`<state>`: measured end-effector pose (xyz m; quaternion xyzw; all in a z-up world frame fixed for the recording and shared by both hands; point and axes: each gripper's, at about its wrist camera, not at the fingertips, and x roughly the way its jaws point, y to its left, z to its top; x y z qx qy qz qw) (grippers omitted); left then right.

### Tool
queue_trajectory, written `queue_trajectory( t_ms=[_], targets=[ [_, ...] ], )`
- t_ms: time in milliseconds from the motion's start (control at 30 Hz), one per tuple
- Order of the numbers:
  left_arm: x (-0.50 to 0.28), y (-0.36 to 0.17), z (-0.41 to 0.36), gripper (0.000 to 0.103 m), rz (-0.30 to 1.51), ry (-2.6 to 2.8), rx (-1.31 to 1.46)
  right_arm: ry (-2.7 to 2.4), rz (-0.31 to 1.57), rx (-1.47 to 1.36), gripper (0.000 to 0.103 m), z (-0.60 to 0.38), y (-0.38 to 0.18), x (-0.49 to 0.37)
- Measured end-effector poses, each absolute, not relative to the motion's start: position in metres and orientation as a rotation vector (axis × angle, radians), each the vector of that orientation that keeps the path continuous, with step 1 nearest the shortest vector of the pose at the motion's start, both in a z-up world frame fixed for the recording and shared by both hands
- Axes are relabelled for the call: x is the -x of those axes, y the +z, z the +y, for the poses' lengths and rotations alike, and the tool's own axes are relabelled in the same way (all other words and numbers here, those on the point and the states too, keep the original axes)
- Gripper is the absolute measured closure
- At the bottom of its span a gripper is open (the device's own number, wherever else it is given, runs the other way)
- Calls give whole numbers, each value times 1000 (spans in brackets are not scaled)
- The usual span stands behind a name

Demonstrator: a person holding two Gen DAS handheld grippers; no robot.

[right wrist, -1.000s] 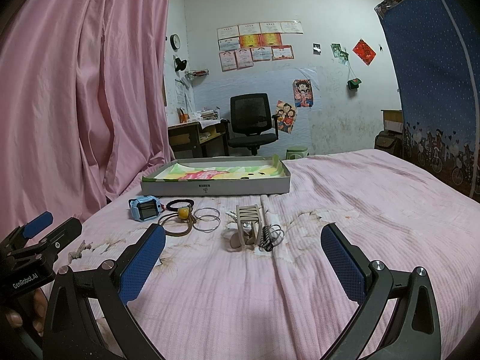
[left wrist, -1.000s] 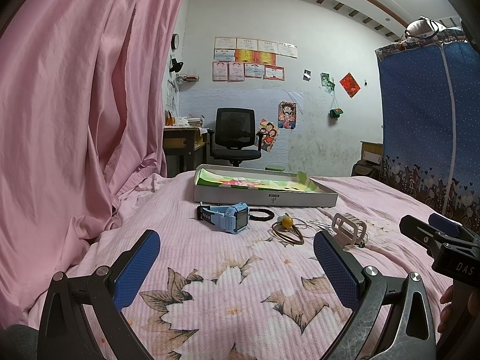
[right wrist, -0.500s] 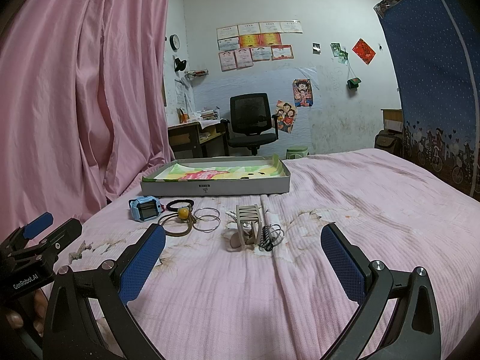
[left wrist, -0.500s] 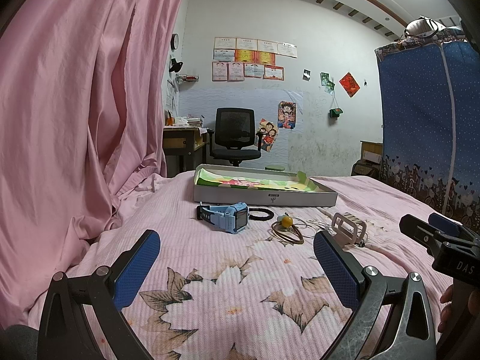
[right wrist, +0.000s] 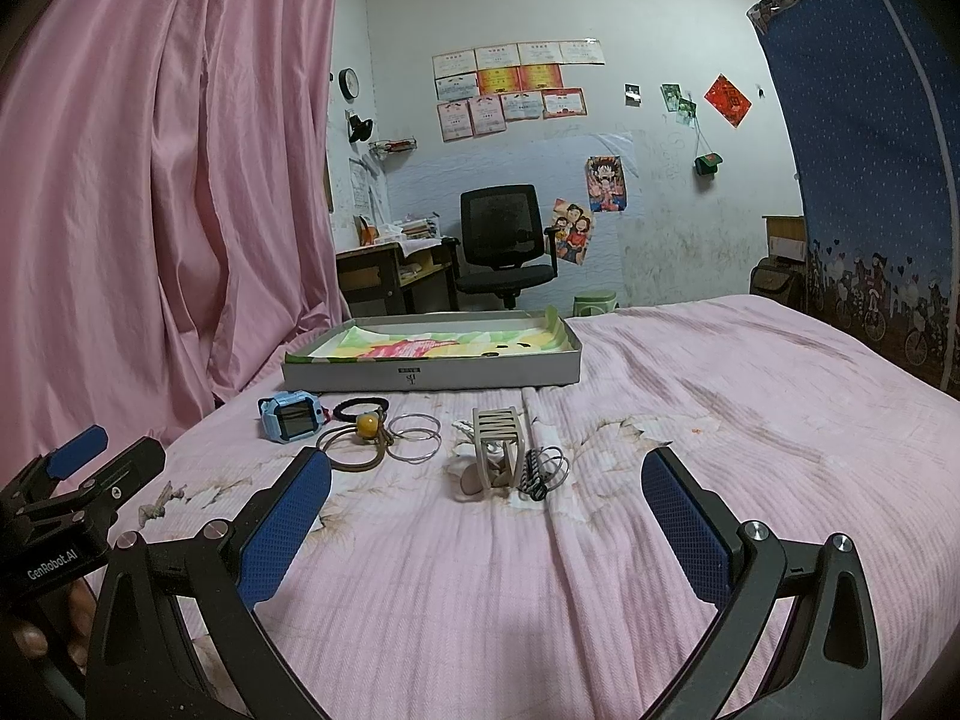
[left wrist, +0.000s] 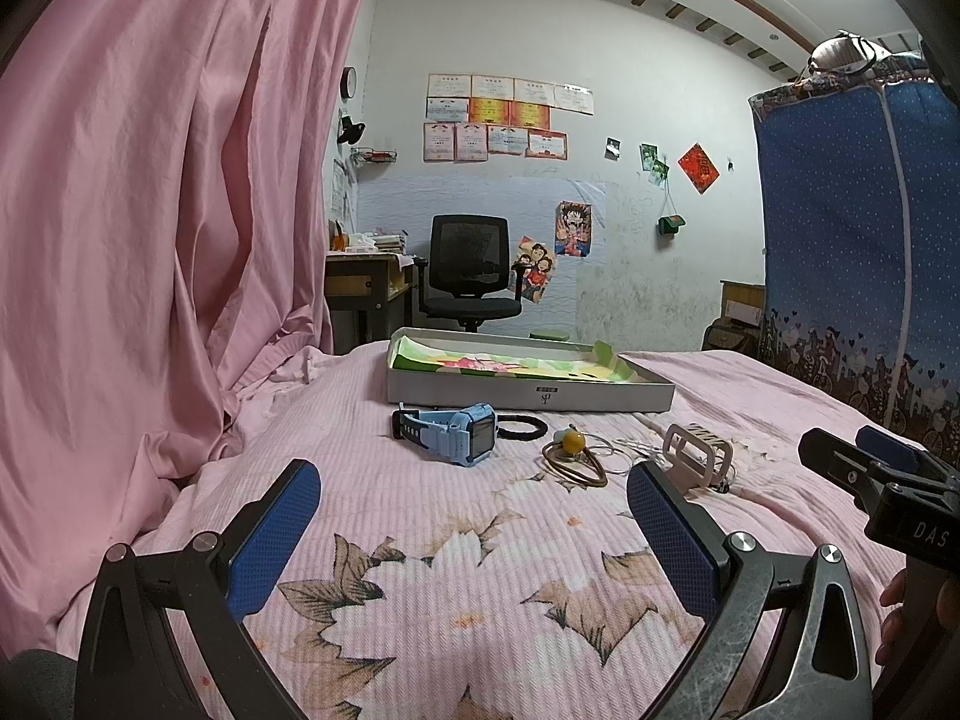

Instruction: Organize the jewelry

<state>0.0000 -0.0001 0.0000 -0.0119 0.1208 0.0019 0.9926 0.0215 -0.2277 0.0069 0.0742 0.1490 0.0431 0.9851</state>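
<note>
**A:** What is shown from the left wrist?

**B:** The left gripper point(left wrist: 474, 516) is held low over the bedspread point(left wrist: 480, 588), fingers spread wide with nothing between them. The box point(left wrist: 528, 387) is taken as the landmark. A blue watch point(left wrist: 456, 432) is laid just in front of its near wall, toward the left end. A black band point(left wrist: 522, 425) lies beside the watch, also near the box front. A cord with an amber bead point(left wrist: 573, 453) is seen nearer the camera than the band. A beige clip point(left wrist: 699, 456) stands in front of the box's right end. The right gripper point(left wrist: 882, 474) is seen well in front of the box's right corner.

**A:** Why this arrangement?

**B:** It is judged that the pieces are lined up along the box front so that they can be lifted into it one by one. The box appears lined with patterned paper; whether any jewelry is inside cannot be told.

**A:** And from the right wrist?

**B:** The right gripper point(right wrist: 486, 510) is likewise held open and empty, aimed at the clip point(right wrist: 495, 447), which stands in front of the middle of the box point(right wrist: 432, 375). Two thin rings point(right wrist: 414, 438) are seen between the clip and the bead cord point(right wrist: 363, 438). A dark, coiled piece point(right wrist: 540, 471) is touching the clip's right side; its kind cannot be made out. The watch point(right wrist: 291, 417) lies below the box's left end, and the left gripper point(right wrist: 84, 468) farther out on that side.

**A:** What is judged of progress?

**B:** Nothing is gripped yet; sorting appears not yet begun.
</note>
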Motion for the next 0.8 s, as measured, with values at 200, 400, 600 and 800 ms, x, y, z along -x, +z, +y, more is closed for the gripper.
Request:
queue_trajectory(
  t_ms=[200, 400, 600, 800],
  targets=[
    [0, 0, 0, 0, 242, 4, 24, 87, 300, -150, 1, -228, 7, -21],
    [0, 0, 0, 0, 243, 4, 23, 87, 300, -151, 1, -228, 7, -21],
    [0, 0, 0, 0, 243, 4, 23, 87, 300, -151, 1, -228, 7, -21],
    [0, 1, 1, 0, 240, 12, 24, 86, 299, -151, 1, -229, 6, -22]
  ],
)
